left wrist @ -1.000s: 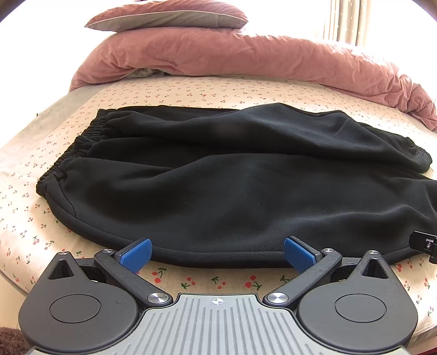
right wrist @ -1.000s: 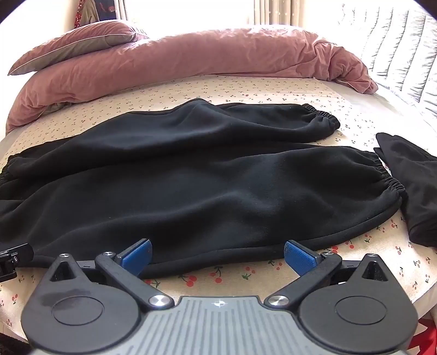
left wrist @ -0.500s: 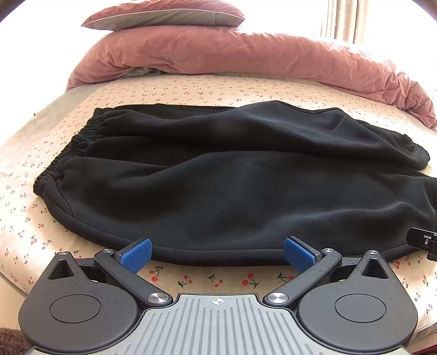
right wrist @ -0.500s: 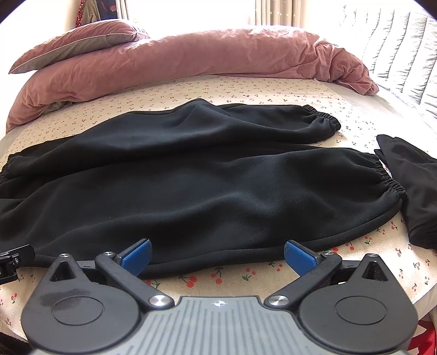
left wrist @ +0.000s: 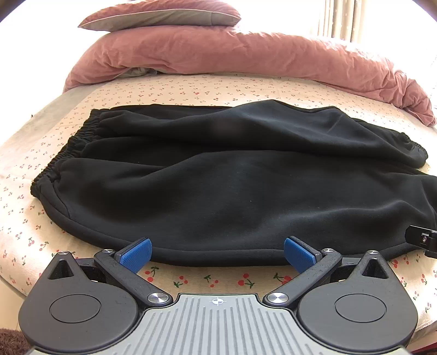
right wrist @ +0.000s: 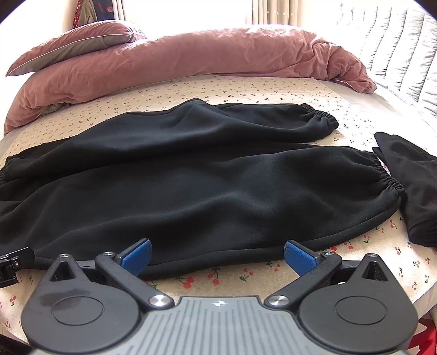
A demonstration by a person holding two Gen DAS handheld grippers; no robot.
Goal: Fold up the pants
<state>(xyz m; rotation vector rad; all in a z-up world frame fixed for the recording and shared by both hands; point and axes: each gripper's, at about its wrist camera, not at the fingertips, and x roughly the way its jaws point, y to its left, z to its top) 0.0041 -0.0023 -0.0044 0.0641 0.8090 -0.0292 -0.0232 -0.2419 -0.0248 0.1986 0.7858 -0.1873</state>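
Note:
Black fleece pants [left wrist: 232, 185] lie flat across a cherry-print bed, waistband at the left, both cuffed legs running right [right wrist: 218, 185]. My left gripper [left wrist: 217, 255] is open and empty, its blue pads just at the pants' near hem, close to the waist end. My right gripper [right wrist: 217, 258] is open and empty at the near hem of the front leg. Each gripper's edge shows in the other's view: the right one [left wrist: 423, 240] and the left one [right wrist: 13, 265].
A pink duvet [left wrist: 245, 54] and a pillow [left wrist: 164, 13] lie along the far side of the bed. Another black garment [right wrist: 409, 185] lies beside the leg cuffs at the right. A grey quilted headboard [right wrist: 396, 49] stands at the far right. The bed edge runs under both grippers.
Both grippers have drawn back and risen slightly, so the pants sit a little lower and farther in view. The pants have not moved. Both stay open.

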